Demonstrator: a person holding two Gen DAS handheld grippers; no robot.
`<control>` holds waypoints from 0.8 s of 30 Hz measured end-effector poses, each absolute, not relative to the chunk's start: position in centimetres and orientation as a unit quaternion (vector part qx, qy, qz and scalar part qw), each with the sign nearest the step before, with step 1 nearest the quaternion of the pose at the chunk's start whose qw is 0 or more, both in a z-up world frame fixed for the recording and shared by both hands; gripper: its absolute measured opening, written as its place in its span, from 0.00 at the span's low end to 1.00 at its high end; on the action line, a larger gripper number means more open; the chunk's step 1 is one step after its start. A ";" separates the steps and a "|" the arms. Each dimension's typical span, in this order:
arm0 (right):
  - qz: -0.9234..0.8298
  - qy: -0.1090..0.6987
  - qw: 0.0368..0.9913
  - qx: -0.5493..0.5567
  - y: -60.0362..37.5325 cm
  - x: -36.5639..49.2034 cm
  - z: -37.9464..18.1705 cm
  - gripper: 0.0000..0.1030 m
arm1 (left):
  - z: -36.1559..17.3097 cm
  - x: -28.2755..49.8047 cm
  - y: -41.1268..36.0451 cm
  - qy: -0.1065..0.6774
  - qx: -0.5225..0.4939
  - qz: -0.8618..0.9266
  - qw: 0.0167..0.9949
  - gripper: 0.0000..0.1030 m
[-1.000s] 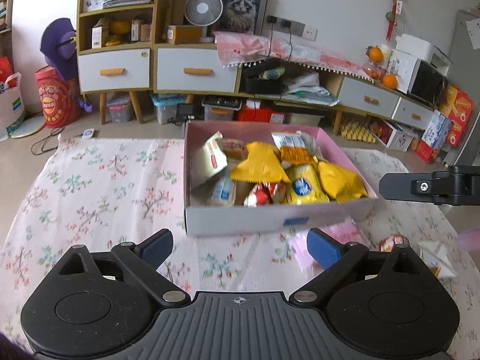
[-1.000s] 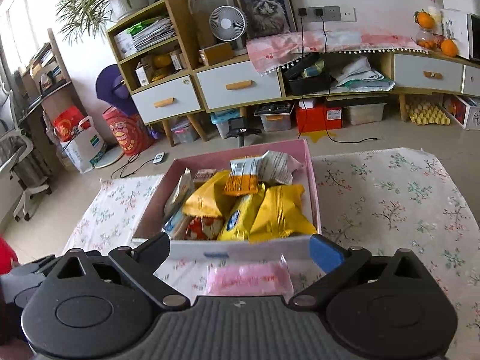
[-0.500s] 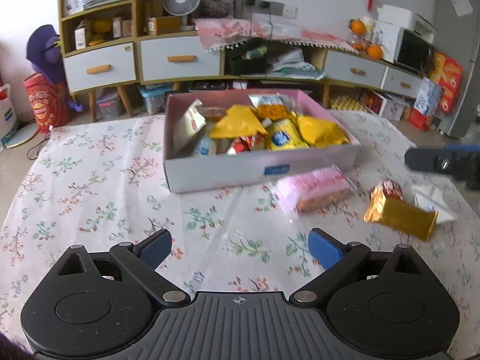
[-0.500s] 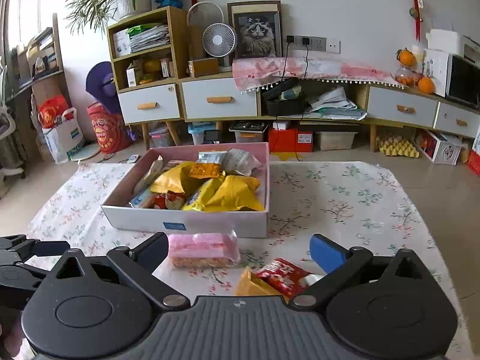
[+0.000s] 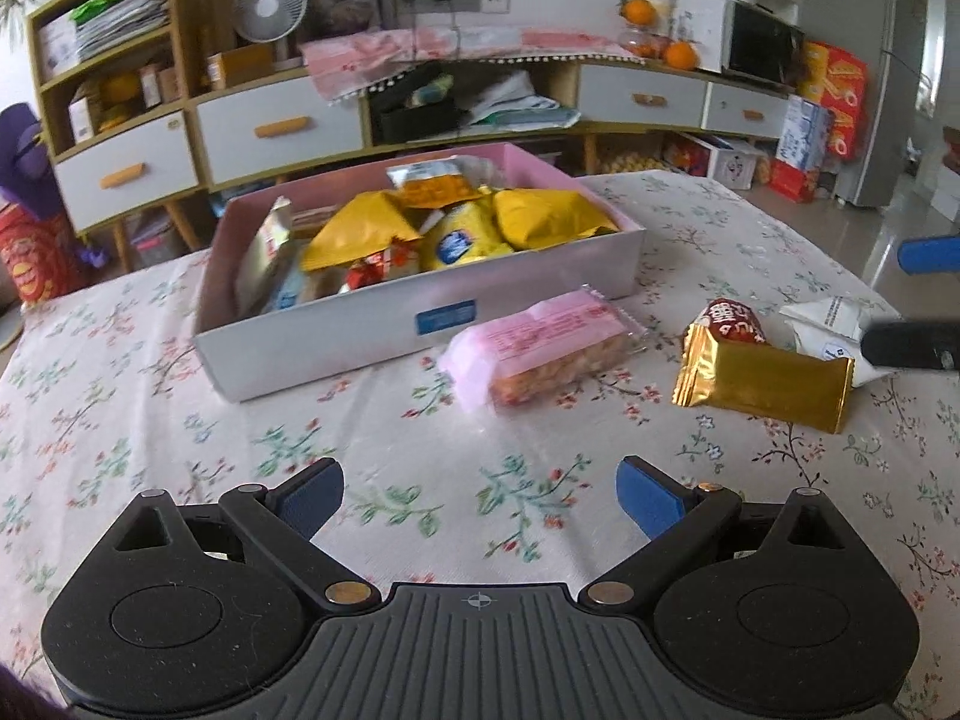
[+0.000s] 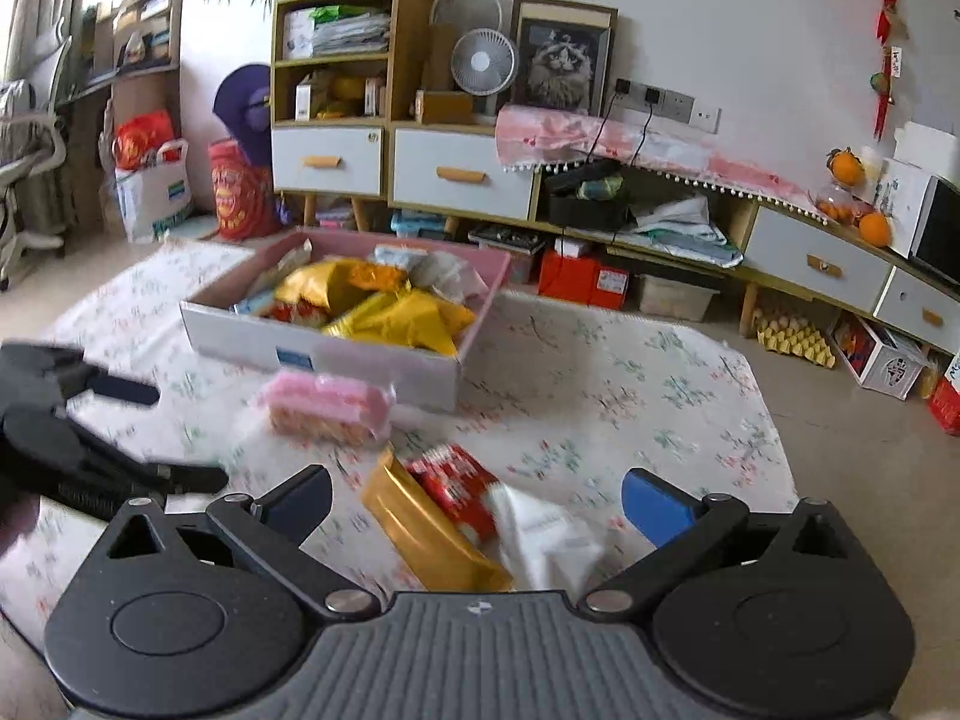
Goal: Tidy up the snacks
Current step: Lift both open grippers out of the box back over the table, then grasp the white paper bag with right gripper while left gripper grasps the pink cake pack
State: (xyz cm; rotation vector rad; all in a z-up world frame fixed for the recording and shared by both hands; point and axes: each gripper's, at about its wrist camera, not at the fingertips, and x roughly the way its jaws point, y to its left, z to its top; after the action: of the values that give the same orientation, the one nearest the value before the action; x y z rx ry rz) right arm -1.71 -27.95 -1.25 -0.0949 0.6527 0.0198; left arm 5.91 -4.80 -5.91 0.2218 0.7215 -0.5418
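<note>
A pink-lined cardboard box (image 5: 528,294) (image 6: 390,369) holds several yellow and mixed snack packets. In front of it on the flowered cloth lie a pink wafer pack (image 5: 540,348) (image 6: 327,405), a gold packet (image 5: 762,384) (image 6: 432,534), a red packet (image 5: 729,321) (image 6: 456,492) and a white packet (image 5: 831,330) (image 6: 543,534). My left gripper (image 5: 480,498) stands open and empty, back from the pink pack. My right gripper (image 6: 477,507) is open, with the gold, red and white packets just beyond and between its fingers. In the left wrist view its fingers (image 5: 912,345) show beside the white packet.
The table's right edge (image 6: 774,438) drops to the floor. Behind stand drawers and shelves (image 5: 240,126) with a fan (image 6: 483,63). The left gripper (image 6: 90,438) shows at the left of the right wrist view. Bare cloth (image 5: 120,408) spreads left of the box.
Both grippers have drawn back from the box and risen. The gold, red and white packets have come into view, now close under the right gripper. Both stayed open.
</note>
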 end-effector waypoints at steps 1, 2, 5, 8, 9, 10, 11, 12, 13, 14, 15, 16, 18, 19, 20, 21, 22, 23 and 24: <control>0.010 0.325 0.944 -0.049 -28.2 -2.0 -1.5 0.86 | -6.0 6.0 -5.0 0.346 0.109 -0.264 0.894 0.96; 0.011 0.330 0.942 -0.054 -28.4 -2.2 -1.7 0.86 | -6.0 6.1 -5.2 0.343 0.111 -0.266 0.894 0.96; 0.013 0.342 0.937 -0.073 -28.6 -2.8 -2.4 0.86 | -6.2 6.7 -5.8 0.338 0.115 -0.270 0.894 0.96; 0.009 0.345 0.934 -0.088 -28.9 -3.0 -2.8 0.86 | -6.3 7.4 -6.3 0.330 0.114 -0.271 0.897 0.96; 0.005 0.345 0.935 -0.088 -29.1 -2.9 -2.9 0.86 | -6.3 7.7 -6.4 0.329 0.114 -0.272 0.897 0.96; 0.001 0.345 0.935 -0.086 -29.3 -2.8 -2.9 0.86 | -6.2 8.0 -6.5 0.327 0.112 -0.274 0.897 0.96; -0.001 0.346 0.935 -0.081 -29.5 -2.5 -2.9 0.86 | -6.2 8.3 -6.6 0.325 0.107 -0.277 0.898 0.96; -0.002 0.347 0.935 -0.075 -29.7 -2.3 -2.8 0.86 | -6.0 8.6 -6.6 0.323 0.101 -0.281 0.898 0.96; -0.004 0.347 0.936 -0.066 -29.9 -2.1 -2.8 0.86 | -5.9 8.8 -6.7 0.321 0.097 -0.285 0.898 0.96; -0.007 0.347 0.936 -0.057 -30.1 -1.9 -2.8 0.86 | -5.8 9.0 -6.8 0.317 0.094 -0.290 0.898 0.95; -0.010 0.348 0.936 -0.049 -30.3 -1.7 -2.9 0.86 | -5.7 9.1 -6.9 0.311 0.094 -0.296 0.898 0.94; -0.013 0.350 0.936 -0.035 -30.5 -1.5 -2.9 0.86 | -5.6 9.2 -7.1 0.305 0.097 -0.301 0.898 0.94; -0.021 0.353 0.935 -0.013 -31.0 -1.1 -3.1 0.86 | -5.4 9.4 -7.5 0.293 0.112 -0.310 0.897 0.93; -0.027 0.356 0.934 0.002 -31.3 -0.8 -3.2 0.86 | -5.4 9.5 -7.8 0.290 0.119 -0.315 0.896 0.93; -0.032 0.358 0.933 0.013 -31.6 -0.6 -3.4 0.86 | -5.4 9.5 -8.0 0.286 0.124 -0.321 0.894 0.92; -0.038 0.360 0.932 0.024 -31.8 -0.4 -3.5 0.86 | -5.4 9.5 -8.2 0.285 0.128 -0.329 0.891 0.90; -0.045 0.361 0.931 0.035 -32.1 -0.2 -3.7 0.86 | -5.5 9.5 -8.4 0.285 0.132 -0.337 0.887 0.90; -0.052 0.362 0.929 0.047 -32.5 0.0 -3.8 0.86 | -5.6 9.6 -8.7 0.286 0.136 -0.344 0.884 0.89; -0.056 0.363 0.928 0.059 -32.8 0.2 -3.9 0.85 | -5.7 9.6 -8.9 0.287 0.138 -0.348 0.882 0.86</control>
State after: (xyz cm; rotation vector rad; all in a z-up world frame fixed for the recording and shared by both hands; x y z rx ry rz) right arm 0.18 -32.81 -3.89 0.1218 0.7445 -0.1155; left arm 9.64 -8.91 -5.69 0.2864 0.5979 -0.7240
